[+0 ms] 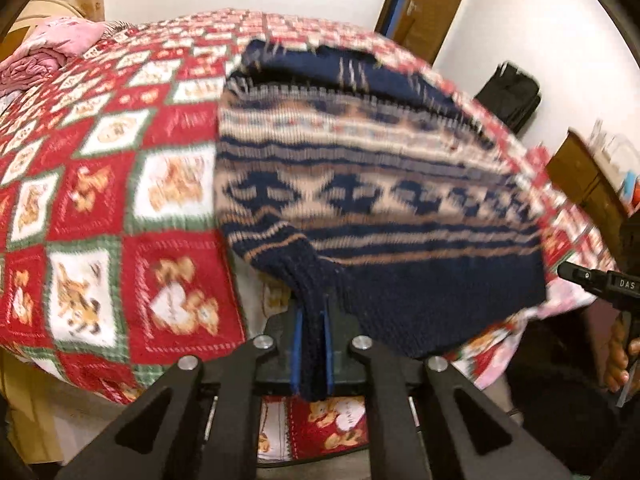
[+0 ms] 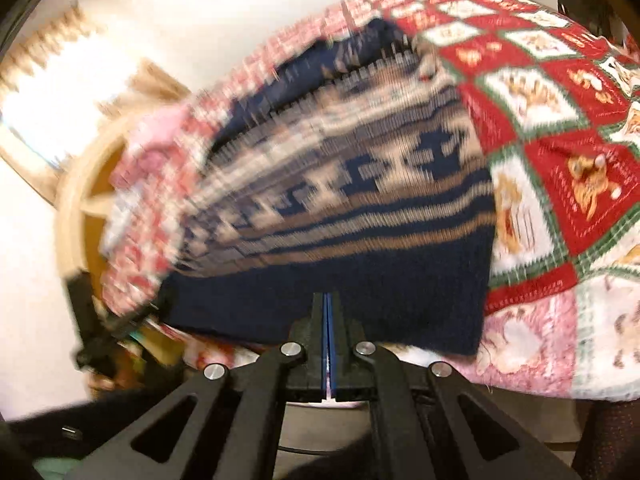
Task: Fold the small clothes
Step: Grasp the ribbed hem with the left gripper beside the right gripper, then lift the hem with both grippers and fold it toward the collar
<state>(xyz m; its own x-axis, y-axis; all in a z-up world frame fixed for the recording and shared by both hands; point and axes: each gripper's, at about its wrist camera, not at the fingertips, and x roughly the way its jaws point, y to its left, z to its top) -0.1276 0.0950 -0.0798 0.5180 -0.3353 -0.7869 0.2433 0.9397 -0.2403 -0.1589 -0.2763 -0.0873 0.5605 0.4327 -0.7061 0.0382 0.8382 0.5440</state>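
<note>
A navy knitted sweater (image 1: 380, 200) with cream and tan patterned bands lies spread on a bed covered by a red, white and green teddy-bear blanket (image 1: 100, 200). My left gripper (image 1: 313, 312) is shut on the ribbed near-left corner of the sweater, and the knit is drawn up into a peak between the blue pads. In the right wrist view the sweater (image 2: 340, 220) fills the middle. My right gripper (image 2: 328, 296) is shut with its tips over the plain navy hem, and no fabric shows between its pads. The right gripper (image 1: 566, 272) also appears beside the sweater's right edge.
A pink cloth pile (image 1: 52, 48) sits at the far left of the bed. A cardboard box (image 1: 432, 0), a black bag (image 1: 508, 92) and wooden furniture (image 1: 588, 184) stand beyond the bed. A hand (image 1: 618, 356) holds the right gripper. The blanket's pink underside (image 2: 520, 340) is turned up at the near edge.
</note>
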